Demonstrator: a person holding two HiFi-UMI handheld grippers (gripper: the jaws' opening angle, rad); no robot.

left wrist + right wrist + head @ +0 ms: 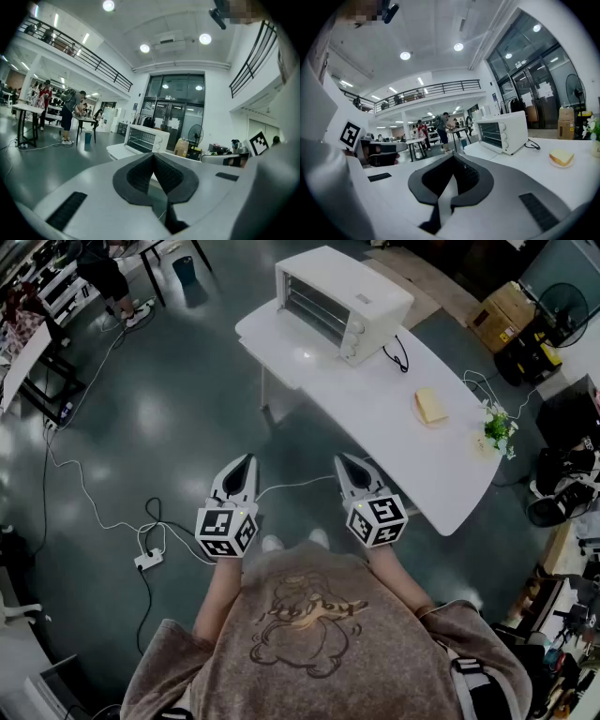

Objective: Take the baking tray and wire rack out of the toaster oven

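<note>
A white toaster oven (342, 298) stands at the far end of a long white table (394, 418), its glass door closed; the tray and rack inside are not visible. It also shows as the toaster oven (146, 138) and the toaster oven (503, 131) in the gripper views. My left gripper (245, 463) and right gripper (347, 463) hover over the floor, well short of the oven, the right one near the table's edge. Both are shut with nothing between the jaws.
A yellow sponge-like block on a small plate (430, 406) and a small potted plant (498, 428) sit on the table's right part. Cables and a power strip (148, 559) lie on the floor at left. Cardboard boxes (504, 313) and a fan (564, 302) stand beyond the table.
</note>
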